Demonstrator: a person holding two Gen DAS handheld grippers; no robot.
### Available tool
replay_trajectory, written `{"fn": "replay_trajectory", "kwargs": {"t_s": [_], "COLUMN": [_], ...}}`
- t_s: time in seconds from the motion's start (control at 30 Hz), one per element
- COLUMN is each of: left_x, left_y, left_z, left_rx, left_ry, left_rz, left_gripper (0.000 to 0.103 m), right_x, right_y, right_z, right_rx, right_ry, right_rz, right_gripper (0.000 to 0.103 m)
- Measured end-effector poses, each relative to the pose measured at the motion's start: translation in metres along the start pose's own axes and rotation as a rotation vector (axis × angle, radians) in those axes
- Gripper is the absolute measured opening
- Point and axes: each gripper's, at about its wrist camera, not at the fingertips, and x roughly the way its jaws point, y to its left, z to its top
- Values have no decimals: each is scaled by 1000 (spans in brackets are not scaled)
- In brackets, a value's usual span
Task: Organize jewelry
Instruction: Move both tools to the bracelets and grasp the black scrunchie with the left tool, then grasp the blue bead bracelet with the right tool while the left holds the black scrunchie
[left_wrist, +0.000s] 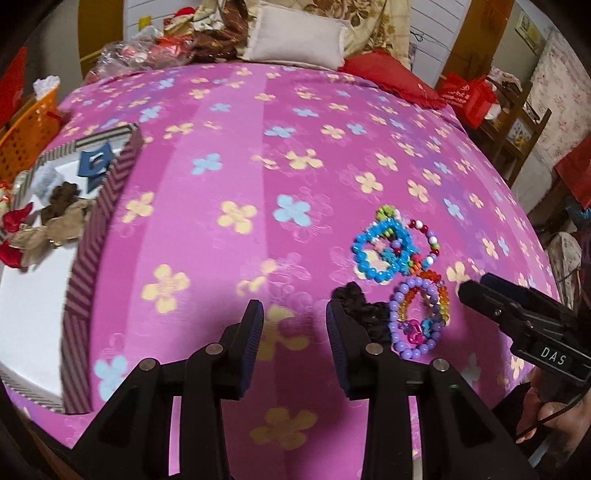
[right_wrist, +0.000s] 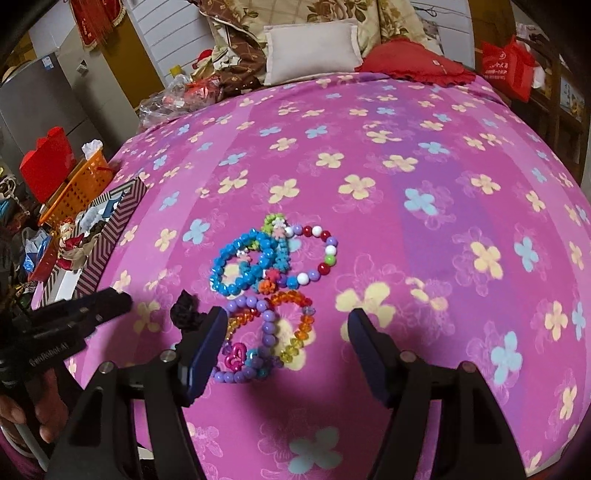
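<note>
Right wrist view shows our right gripper (right_wrist: 288, 332) gaping empty above the purple-and-rainbow plastic bead bracelet (right_wrist: 266, 332) at six o'clock of the pile; left gripper (left_wrist: 295, 325) also apart, we should straddle one strand.

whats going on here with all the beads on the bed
A person holds a gripper in each hand over a pink flowered bedspread. A pile of bead bracelets lies there: a blue one, a purple one, a rainbow one, plus a black scrunchie. The right gripper hangs open by the purple bracelet; the left gripper is open and empty. Nothing is picked up yet. The striped box sits off to the left.
</note>
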Motion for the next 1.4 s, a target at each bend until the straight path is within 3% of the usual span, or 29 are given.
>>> {"fn": "replay_trajectory", "kwargs": {"t_s": [0.3,0.47,0.67,0.77,1.03,1.1,1.17,1.2,1.23,1.4], "left_x": [20,38,39,39,38,38,38,37,38,27], "left_y": [-16,-19,-16,-7,2,1,1,3,4,16], "left_z": [0,3,4,5,6,6,6,6,6,8], "left_rx": [-27,-47,-14,-19,-45,-39,-37,-39,-42,-73], "left_ry": [70,91,68,69,67,61,56,53,58,27], "left_rz": [-130,-94,-3,0,-20,-16,-17,-22,-28,-44], "left_gripper": [39,39,38,38,38,38,32,18,13,6], "right_x": [10,20,38,49,78,78,78,75,73,48], "right_y": [0,4,23,36,36,35,34,34,35,37], "right_z": [7,17,32,38,46,47,48,47,47,51], "right_rx": [-15,-47,-144,-220,-255,-252,-244,-242,-243,-217], "right_ry": [0,0,6,14,61,53,55,48,41,-9], "right_rz": [7,5,5,-6,-23,-19,-9,-3,1,48], "right_gripper": [71,69,41,30,26,16,9,9,8,8]}}
